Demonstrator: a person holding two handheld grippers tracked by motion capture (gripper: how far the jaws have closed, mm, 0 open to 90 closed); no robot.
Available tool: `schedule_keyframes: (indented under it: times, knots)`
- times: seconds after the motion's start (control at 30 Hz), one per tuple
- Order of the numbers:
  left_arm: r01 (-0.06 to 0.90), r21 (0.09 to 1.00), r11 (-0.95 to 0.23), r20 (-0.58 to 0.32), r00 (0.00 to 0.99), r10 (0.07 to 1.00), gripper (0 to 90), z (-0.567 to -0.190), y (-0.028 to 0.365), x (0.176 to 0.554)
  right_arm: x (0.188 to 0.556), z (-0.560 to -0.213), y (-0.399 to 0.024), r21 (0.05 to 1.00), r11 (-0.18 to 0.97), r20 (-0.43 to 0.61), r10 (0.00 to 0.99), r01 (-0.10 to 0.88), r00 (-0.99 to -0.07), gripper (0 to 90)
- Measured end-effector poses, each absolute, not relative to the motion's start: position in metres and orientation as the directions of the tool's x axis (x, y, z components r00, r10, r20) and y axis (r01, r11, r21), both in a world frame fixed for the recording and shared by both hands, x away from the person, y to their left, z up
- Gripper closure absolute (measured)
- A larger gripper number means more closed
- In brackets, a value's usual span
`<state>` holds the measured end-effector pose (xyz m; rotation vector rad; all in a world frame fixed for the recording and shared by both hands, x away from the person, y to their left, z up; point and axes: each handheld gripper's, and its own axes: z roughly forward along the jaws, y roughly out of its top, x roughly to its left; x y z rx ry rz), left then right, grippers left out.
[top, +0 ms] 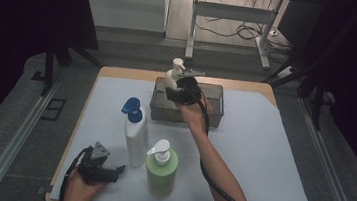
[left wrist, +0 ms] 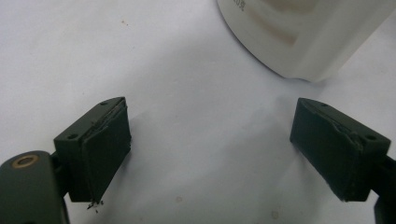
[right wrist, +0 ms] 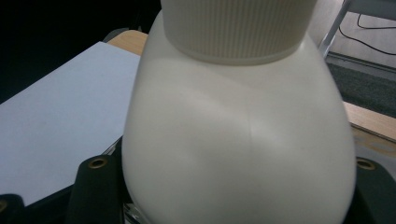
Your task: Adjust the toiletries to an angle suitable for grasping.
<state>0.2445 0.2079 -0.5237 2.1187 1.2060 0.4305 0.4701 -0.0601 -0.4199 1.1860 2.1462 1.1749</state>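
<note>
My right gripper (top: 181, 91) is shut on a cream pump bottle (top: 172, 76), which it holds upright over the left end of a grey see-through bin (top: 213, 115). In the right gripper view the bottle's rounded body (right wrist: 238, 140) sits between the two black jaws, ribbed collar at the top. My left gripper (top: 117, 171) rests on the mat at the front left, open, with bare mat between its jaws (left wrist: 210, 144). A white bottle with a blue pump (top: 135, 136) stands just beyond it; its base (left wrist: 299, 32) shows at the top of the left gripper view.
A green bottle with a white pump (top: 161, 169) stands at the front, right of the white bottle. The pale mat (top: 261, 154) covers a wooden table. Dark curtains flank the table, and a desk frame and cables lie on the floor beyond it.
</note>
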Motion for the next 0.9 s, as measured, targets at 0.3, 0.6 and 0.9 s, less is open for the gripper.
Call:
schedule_keyframes:
  times: [0.3,0.6,0.9]
  knots:
    - [0.637,0.680,-0.363,-0.035,0.522,0.852,12.2,-0.524,0.208,0.244,0.469,-0.421,-0.066,0.817,0.303,0.057,0.805,0.491,-0.590,32.1]
    - [0.637,0.679,-0.365,-0.033,0.523,0.852,12.2,-0.524,0.208,0.244,0.460,-0.425,-0.075,0.810,0.335,0.034,0.793,0.481,-0.609,33.5]
    - [0.637,0.679,-0.364,-0.033,0.523,0.852,12.2,-0.524,0.208,0.244,0.449,-0.425,-0.087,0.809,0.341,0.044,0.777,0.479,-0.628,35.2]
